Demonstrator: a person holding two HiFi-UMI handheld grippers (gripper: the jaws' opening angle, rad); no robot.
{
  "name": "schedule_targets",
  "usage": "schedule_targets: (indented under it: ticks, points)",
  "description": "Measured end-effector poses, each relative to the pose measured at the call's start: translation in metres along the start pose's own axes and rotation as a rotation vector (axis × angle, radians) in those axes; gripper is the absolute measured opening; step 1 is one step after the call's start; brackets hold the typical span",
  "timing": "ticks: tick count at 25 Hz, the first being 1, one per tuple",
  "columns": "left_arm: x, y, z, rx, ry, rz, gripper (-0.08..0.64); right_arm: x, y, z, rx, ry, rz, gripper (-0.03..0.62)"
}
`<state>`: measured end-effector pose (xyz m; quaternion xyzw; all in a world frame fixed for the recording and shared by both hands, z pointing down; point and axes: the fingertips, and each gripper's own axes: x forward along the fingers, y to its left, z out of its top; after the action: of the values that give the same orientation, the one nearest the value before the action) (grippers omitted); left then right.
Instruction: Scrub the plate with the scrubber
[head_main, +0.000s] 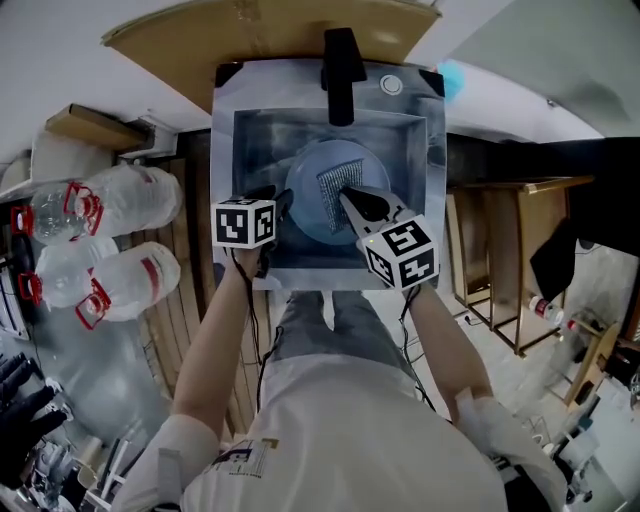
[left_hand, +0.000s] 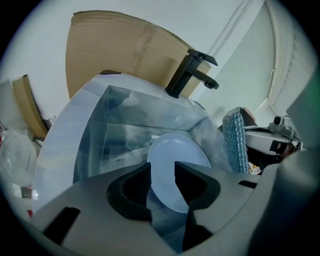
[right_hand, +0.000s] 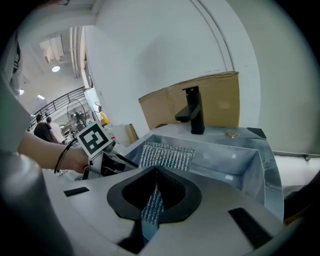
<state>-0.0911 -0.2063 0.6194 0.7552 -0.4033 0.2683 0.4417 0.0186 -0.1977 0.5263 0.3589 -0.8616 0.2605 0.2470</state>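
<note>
Grey metal sink (head_main: 228, 110) holds a pale blue plate (left_hand: 182, 150) in its basin; we judge the plate stiff and slippery, best steadied by its rim. Our left gripper (left_hand: 162, 167) hangs wide open, empty, just above it, while our right gripper (right_hand: 155, 175) is clamped on a soft silvery mesh scrubber (right_hand: 165, 156).

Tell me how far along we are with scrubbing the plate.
Done: the right gripper is shut on the scrubber, and the plate sits in the sink. In hand: the left gripper, jaws open, is lined up on the plate's near edge without gripping it; the scrubber hangs beside the plate, apart from it. Left: steadying the plate and all the scrubbing.
</note>
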Motion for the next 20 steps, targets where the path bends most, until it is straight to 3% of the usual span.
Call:
schedule_targets:
  ticks: [4,11,20]
  points:
    - [0.02,0.011,-0.001,-0.026,-0.002,-0.009,0.098,0.016,-0.006,-0.009,0.013,0.02,0.004,0.035]
    - [0.047,0.032,-0.015,-0.027,0.072,0.05,0.098,0.041,-0.019,-0.028,0.016,0.066,0.021,0.035]
    - [0.07,0.035,-0.035,-0.111,0.115,0.007,0.098,0.066,-0.018,-0.052,0.016,0.134,0.063,0.035]
